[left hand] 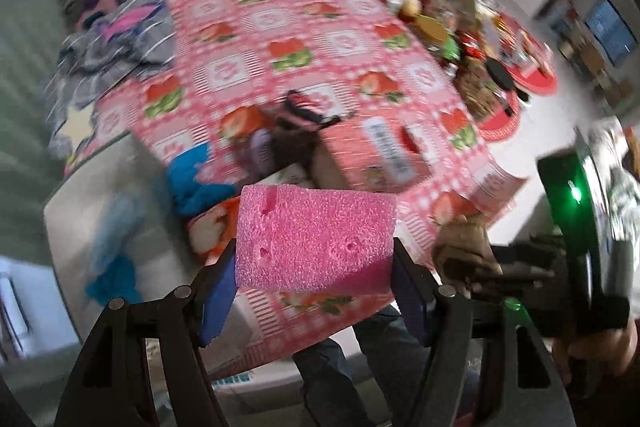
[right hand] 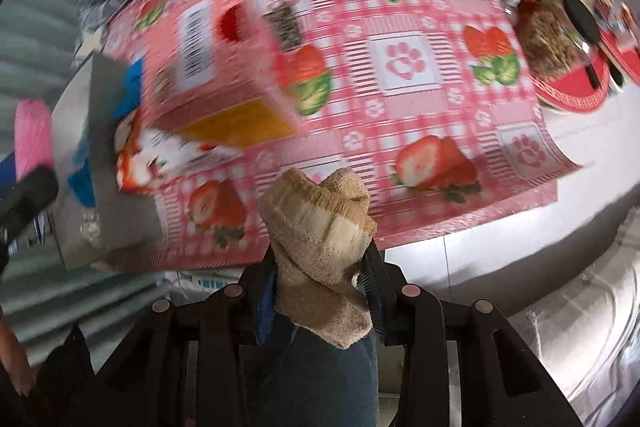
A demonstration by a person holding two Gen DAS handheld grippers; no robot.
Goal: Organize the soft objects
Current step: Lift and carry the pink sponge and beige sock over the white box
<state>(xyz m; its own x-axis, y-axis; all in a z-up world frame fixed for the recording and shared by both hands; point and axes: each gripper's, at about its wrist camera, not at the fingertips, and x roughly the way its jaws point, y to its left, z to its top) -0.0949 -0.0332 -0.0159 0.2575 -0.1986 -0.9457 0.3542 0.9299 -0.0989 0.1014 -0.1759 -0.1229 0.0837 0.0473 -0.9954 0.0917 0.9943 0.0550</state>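
Observation:
My left gripper (left hand: 314, 267) is shut on a pink sponge (left hand: 316, 237), held above the near edge of the table with the strawberry cloth (left hand: 320, 39). My right gripper (right hand: 320, 279) is shut on a rolled beige sock (right hand: 320, 227), which also shows at the right of the left wrist view as the beige sock (left hand: 466, 247). The pink sponge (right hand: 34, 137) appears at the far left of the right wrist view. A cardboard box (right hand: 208, 67) holding soft things stands on the table, with blue cloth (left hand: 196, 183) and an orange and white cloth (right hand: 156, 155) beside it.
A heap of grey and pink clothes (left hand: 120, 35) lies at the far left of the table. Jars, a red mat and a black paddle (right hand: 580, 15) crowd the far right side. A person's legs in jeans (right hand: 316, 379) are below the table edge. White floor lies to the right.

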